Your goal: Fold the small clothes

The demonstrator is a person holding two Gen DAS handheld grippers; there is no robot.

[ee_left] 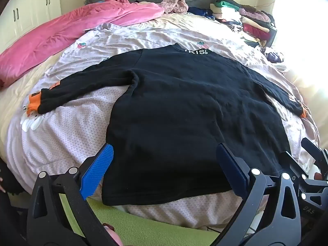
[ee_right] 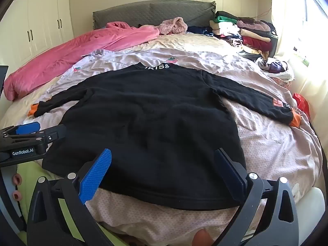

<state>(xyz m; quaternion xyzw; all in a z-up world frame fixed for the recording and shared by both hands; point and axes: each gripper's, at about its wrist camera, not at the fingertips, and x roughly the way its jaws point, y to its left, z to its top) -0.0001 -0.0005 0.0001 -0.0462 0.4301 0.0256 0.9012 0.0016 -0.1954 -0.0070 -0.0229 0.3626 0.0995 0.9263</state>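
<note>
A black long-sleeved sweater (ee_left: 180, 106) with orange cuffs and white letters at the collar lies spread flat on the bed, both sleeves out to the sides. It also shows in the right wrist view (ee_right: 155, 119). My left gripper (ee_left: 164, 149) is open and empty, hovering over the hem near the sweater's lower left corner. My right gripper (ee_right: 163, 153) is open and empty, hovering over the hem toward the lower right corner. The left gripper also shows at the left edge of the right wrist view (ee_right: 32, 131).
The bed has a pale pink patterned cover (ee_left: 67, 127). A bright pink duvet (ee_left: 61, 34) lies bunched at the far left. A stack of folded clothes (ee_right: 246, 32) sits at the far right by the grey headboard (ee_right: 153, 12). White wardrobes (ee_right: 37, 24) stand on the left.
</note>
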